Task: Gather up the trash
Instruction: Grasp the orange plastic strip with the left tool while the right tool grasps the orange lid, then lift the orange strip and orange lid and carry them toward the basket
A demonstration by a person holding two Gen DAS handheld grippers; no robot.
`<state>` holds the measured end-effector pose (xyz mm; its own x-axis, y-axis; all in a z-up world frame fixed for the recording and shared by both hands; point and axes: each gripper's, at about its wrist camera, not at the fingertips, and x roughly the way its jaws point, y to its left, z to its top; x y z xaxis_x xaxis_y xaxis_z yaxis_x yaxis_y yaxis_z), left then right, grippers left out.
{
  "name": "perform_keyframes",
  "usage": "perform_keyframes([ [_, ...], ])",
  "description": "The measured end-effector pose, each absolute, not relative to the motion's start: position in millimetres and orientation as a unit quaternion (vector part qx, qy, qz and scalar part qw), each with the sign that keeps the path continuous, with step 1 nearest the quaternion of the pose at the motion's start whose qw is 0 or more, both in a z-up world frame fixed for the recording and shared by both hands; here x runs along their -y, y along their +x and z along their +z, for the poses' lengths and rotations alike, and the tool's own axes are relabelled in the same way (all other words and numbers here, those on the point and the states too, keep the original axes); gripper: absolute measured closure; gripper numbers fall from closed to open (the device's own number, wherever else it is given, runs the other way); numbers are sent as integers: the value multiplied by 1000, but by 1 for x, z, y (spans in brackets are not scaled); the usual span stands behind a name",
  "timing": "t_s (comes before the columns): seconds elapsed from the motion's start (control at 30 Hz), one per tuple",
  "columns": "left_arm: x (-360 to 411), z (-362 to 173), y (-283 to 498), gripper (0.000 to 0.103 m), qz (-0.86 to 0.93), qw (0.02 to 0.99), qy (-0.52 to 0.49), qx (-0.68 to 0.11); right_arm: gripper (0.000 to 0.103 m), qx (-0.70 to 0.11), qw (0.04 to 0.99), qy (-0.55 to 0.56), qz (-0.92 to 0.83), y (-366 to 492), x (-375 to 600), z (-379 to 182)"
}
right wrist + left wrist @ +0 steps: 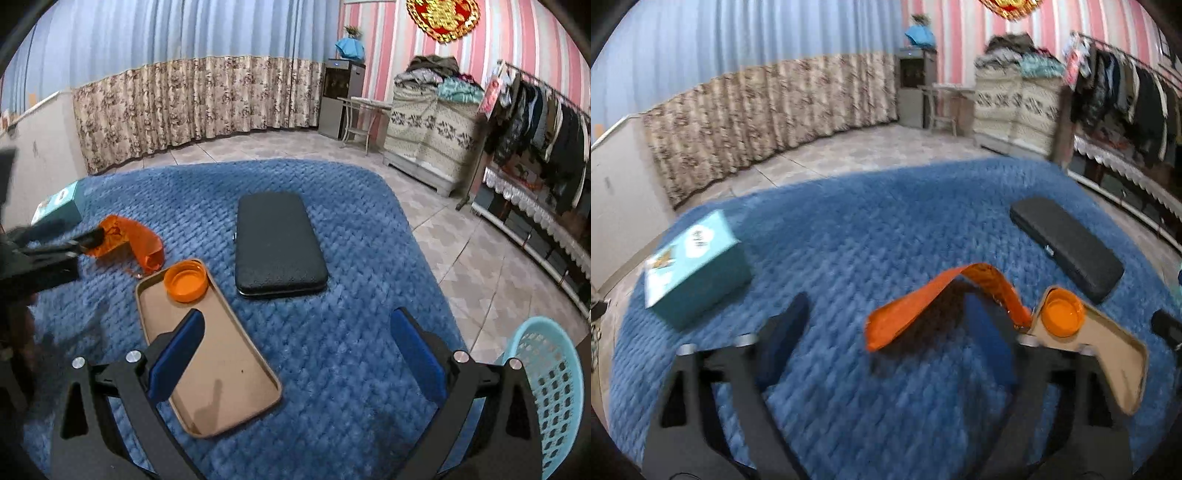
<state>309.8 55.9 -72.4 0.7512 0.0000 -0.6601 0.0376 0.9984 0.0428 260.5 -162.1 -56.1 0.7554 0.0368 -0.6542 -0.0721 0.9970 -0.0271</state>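
While the left gripper [886, 325] hangs wide open over the blue blanket [849, 240], the orange wrapper [923, 299] arches between its fingers, near the right one, gripped by neither. At 3 o'clock of the wrapper an orange cap [184, 280] sits in the tan tray [229, 384]. Right gripper [295, 347] gapes empty; turquoise basket [550, 384] at its 4 o'clock

The left wrist view is motion-blurred, so the print on the teal box [696, 266] cannot be read. The orange wrapper [945, 306] hides part of the left hand-held gripper [886, 332], its right finger lying behind the wrapper. Right of the tan tray [207, 354], the light blue basket [550, 391] is cut off by the right wrist picture's edge.
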Motion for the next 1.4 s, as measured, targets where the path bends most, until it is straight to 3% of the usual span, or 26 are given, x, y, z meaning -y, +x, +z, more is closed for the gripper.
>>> perform_keyframes([
  [0.13,-55,-84,315,82,-42,927,21,-373,5,-344,938,3,50,265,152,-57],
  [0.33,-79,-77,278,94,7,941,10,-338,5,-353,932,-3,78,272,120,-69],
  [0.4,-87,-75,260,96,35,943,20,-329,7,-358,930,-16,82,274,109,-74],
  [0.47,-97,-74,246,96,58,943,19,-328,27,-371,924,-17,92,278,101,-79],
  [0.63,-119,-80,231,96,78,936,-25,-343,41,-391,914,-1,108,285,89,-91],
  [0.9,-121,-88,239,95,75,932,-32,-353,50,-395,912,10,112,304,76,-98],
  [1.07,-123,-94,243,95,73,929,-38,-362,64,-392,912,3,119,308,70,-99],
  [1.4,-118,-88,240,97,71,936,-21,-343,64,-341,935,11,98,279,104,-60],
])
